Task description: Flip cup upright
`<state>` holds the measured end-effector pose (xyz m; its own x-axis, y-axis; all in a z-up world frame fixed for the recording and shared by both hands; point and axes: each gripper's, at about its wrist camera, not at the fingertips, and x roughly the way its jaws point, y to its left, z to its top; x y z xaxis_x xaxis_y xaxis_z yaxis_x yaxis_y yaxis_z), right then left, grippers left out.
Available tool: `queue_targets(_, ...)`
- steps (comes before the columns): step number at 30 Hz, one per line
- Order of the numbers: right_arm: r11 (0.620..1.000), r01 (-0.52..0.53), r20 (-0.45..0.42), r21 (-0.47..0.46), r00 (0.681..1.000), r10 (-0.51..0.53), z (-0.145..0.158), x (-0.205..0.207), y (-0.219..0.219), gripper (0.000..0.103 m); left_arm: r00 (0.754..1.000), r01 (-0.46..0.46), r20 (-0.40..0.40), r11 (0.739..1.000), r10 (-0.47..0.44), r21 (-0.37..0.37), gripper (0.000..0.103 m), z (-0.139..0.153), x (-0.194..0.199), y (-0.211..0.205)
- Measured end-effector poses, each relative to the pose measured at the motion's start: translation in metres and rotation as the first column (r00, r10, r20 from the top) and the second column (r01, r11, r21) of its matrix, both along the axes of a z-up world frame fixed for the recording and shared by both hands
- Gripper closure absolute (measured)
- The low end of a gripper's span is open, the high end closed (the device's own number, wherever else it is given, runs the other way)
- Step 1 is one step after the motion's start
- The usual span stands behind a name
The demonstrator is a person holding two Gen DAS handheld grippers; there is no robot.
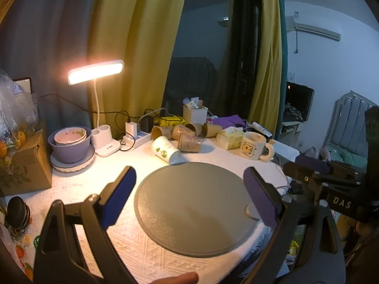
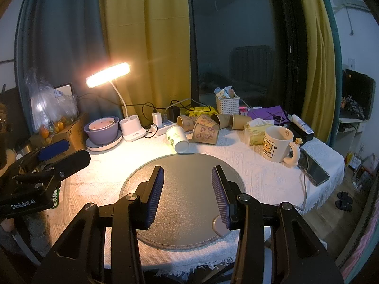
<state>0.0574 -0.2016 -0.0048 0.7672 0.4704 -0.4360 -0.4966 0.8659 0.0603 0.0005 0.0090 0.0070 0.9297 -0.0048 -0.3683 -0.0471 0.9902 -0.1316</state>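
Your only strong light is the desk lamp (image 1: 96, 71), glaring warm white across the bench (image 1: 132, 165). The room beyond stays dim and bluish, and fisheye curvature bends and darkens both views' edges.

Both wrist views look down, close, across the shared grey mat (image 1: 196, 210) toward the window.

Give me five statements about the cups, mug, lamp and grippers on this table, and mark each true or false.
1. The white paper cup lies on its side. True.
2. The mug is tipped over. False: it stands upright.
3. The left gripper holds a cup. False: it is open and holds nothing.
4. The lamp is lit. True.
5. The right gripper is open above the round grey mat. True.
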Motion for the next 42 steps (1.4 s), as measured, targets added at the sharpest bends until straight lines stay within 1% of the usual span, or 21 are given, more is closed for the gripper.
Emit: queue_targets(42,1.0,0.0,-0.002,-0.002,1.0,0.0,-0.0009,0.0,0.0008,0.059,1.0,-0.008,0.012,1.0,0.008,0.003,0.01,-0.0022,-0.0035,-0.0015)
